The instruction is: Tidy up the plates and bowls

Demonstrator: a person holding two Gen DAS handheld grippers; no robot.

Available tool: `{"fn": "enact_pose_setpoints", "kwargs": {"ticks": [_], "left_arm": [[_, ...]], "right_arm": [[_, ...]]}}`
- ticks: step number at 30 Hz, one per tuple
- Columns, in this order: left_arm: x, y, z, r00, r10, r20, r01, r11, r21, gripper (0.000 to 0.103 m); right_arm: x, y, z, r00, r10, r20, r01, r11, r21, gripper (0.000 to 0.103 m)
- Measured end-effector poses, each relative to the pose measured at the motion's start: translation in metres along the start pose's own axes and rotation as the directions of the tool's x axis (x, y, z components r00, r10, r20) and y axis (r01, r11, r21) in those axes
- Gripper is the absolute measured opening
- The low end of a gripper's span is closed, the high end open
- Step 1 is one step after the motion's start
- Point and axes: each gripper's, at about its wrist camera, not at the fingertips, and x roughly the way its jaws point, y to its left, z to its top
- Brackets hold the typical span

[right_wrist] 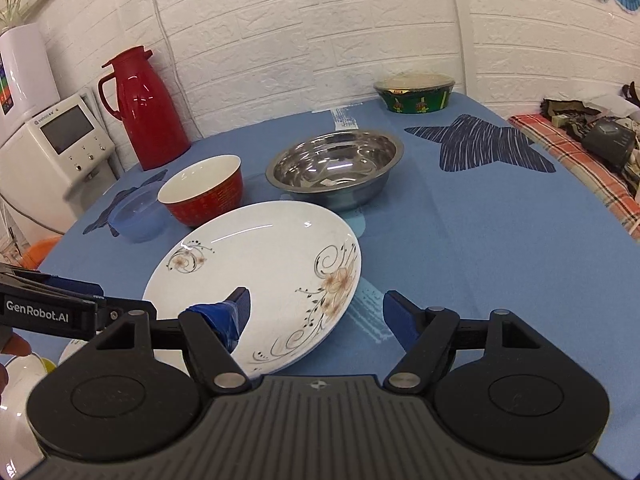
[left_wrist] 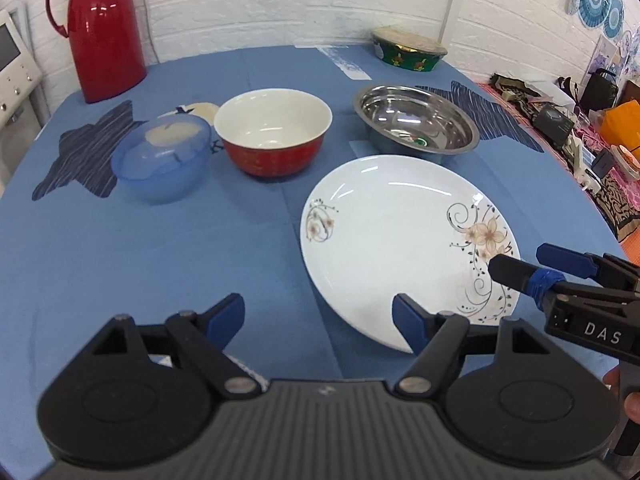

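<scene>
Left tool: its two blue-tipped fingers are wide apart. It holds nothing. One finger is over the blue cloth and the other is over the near edge of the white plate.

Right tool: its fingers are also wide apart, with nothing between them pressed tight. The left finger, wrapped in blue tape, is over the inside of the white plate. The other finger is outside the rim, over the cloth. So the plate's right edge sits between the two fingers. In the left wrist view this tool comes in from the right side, and I cannot tell if it touches the plate.

White plate: it is big, with brown flowers and curly lines painted on it. It lies on the worktop, closest to both tools.

Red bowl: it is white inside and stands upright behind the plate, a bit to the left.

Steel bowl: it is shiny and empty, and it stands behind the plate, to the right of the red bowl.

Blue plastic bowl: it is see-through and sits just left of the red bowl.

Green bowl: it has a cover on top and sits at the far edge of the worktop, near the wall.

Red jug: it is tall, with a handle, at the far left corner.

Worktop: a blue cloth with dark star shapes covers it.

Wall: white bricks.
</scene>
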Motion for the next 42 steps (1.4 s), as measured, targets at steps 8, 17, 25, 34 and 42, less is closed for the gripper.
{"fn": "enact_pose_setpoints", "kwargs": {"ticks": [8, 17, 25, 34, 42], "left_arm": [[0.029, -0.003, 0.02, 0.999, -0.035, -0.042, 0.035, 0.999, 0.002, 0.075], [0.059, -0.004, 0.03, 0.996, -0.048, -0.069, 0.048, 0.999, -0.014, 0.075], [0.065, -0.001, 0.031, 0.997, -0.048, -0.059, 0.048, 0.999, 0.002, 0.073], [0.058, 0.0, 0.029, 0.999, -0.047, -0.024, 0.046, 0.999, -0.012, 0.037], [0.027, 0.001, 0.007, 1.0, -0.021, -0.016, 0.021, 1.0, -0.003, 0.032]], "right_arm": [[0.03, -0.002, 0.015, 0.999, -0.008, -0.039, 0.008, 1.0, -0.01, 0.06], [0.053, 0.007, 0.014, 0.997, -0.038, -0.069, 0.037, 0.999, -0.029, 0.06], [0.048, 0.006, 0.003, 0.998, -0.059, -0.032, 0.055, 0.993, -0.105, 0.063], [0.044, 0.023, -0.002, 0.999, 0.008, -0.042, -0.014, 0.991, -0.135, 0.057], [0.019, 0.041, -0.019, 0.998, 0.025, -0.062, -0.029, 0.998, -0.06, 0.057]]}}
